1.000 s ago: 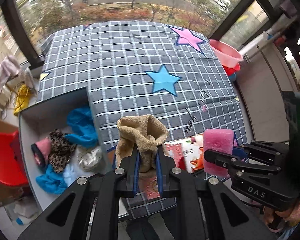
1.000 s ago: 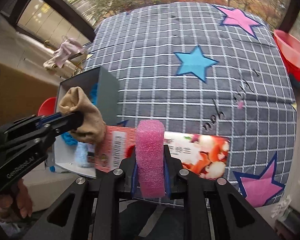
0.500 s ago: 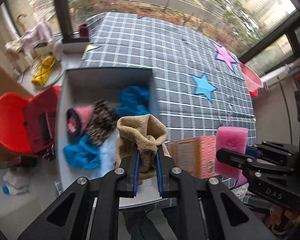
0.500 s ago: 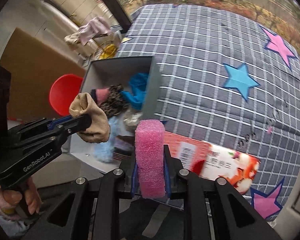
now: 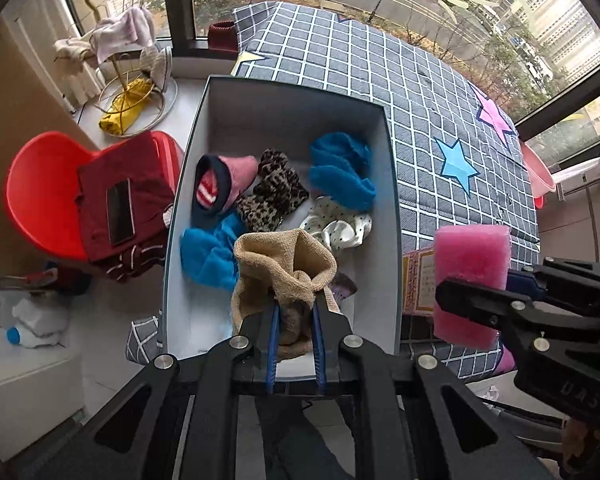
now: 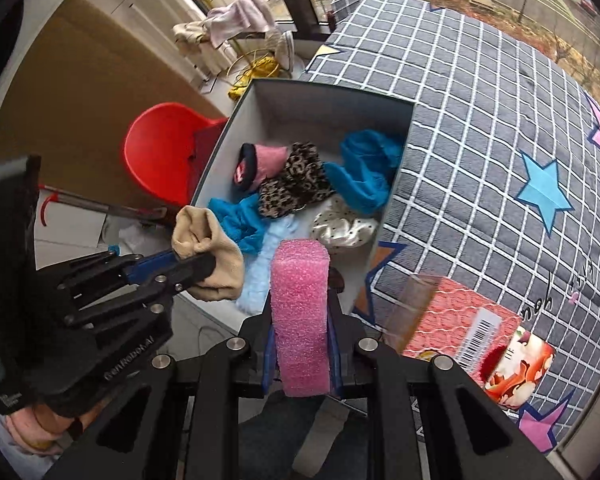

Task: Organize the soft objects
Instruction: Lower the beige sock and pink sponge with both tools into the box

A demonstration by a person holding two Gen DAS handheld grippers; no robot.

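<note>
My left gripper (image 5: 294, 312) is shut on a tan knitted sock (image 5: 284, 260), which hangs over the near end of the open grey box (image 5: 296, 100). In the right wrist view the same sock (image 6: 204, 248) sits in that gripper (image 6: 204, 268) at the box's near left corner. My right gripper (image 6: 300, 316) is shut on an upright pink foam sponge (image 6: 300, 312), held above the near edge of the box (image 6: 324, 96); it shows as a pink block (image 5: 472, 264) to the right in the left wrist view. Inside lie blue fuzzy cloths (image 5: 340, 168), a leopard-print piece (image 5: 272, 192), a pink-and-navy sock (image 5: 220, 184) and a dotted white cloth (image 5: 336, 228).
The box stands at the left edge of a grey checked bedspread (image 5: 420, 92) with coloured stars. A red-and-white printed carton (image 6: 472, 332) lies on the spread to the right. A red chair (image 5: 40, 192) with a red garment and a phone (image 5: 120, 212) stands left of the box.
Both grippers have swung left from over the bedspread to over the box, rolling as they went. The sock and the sponge stay gripped throughout.
</note>
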